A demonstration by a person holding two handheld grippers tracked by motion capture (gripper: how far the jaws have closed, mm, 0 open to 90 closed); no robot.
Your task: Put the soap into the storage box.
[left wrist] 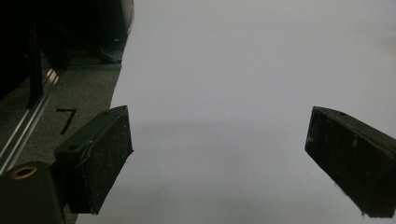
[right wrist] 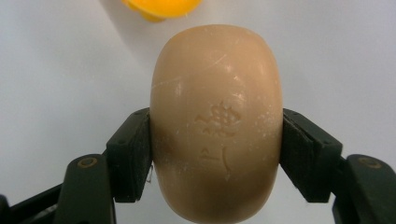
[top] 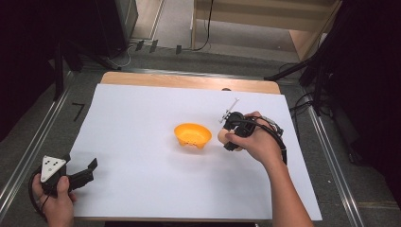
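Observation:
A tan oval bar of soap [right wrist: 217, 126] with a stamped mark sits between the two black pads [right wrist: 128, 154] of my right gripper [right wrist: 216, 154], which is shut on it. From above, the right gripper [top: 226, 138] and the soap [top: 221, 136] hang just right of an orange perforated dish [top: 192, 135] in the middle of the white sheet [top: 142, 127]. The dish's edge [right wrist: 161, 8] shows at the top of the right gripper view. My left gripper [top: 90, 166] rests at the sheet's near left corner, jaws wide apart with only white paper between its pads [left wrist: 100, 158].
The white sheet covers a wooden table [top: 189, 80]. Grey floor with metal rails [top: 28, 142] runs along both sides. A black mark [left wrist: 67, 119] lies on the floor left of the sheet. Dark stands [top: 317, 71] and cables stand at the far right.

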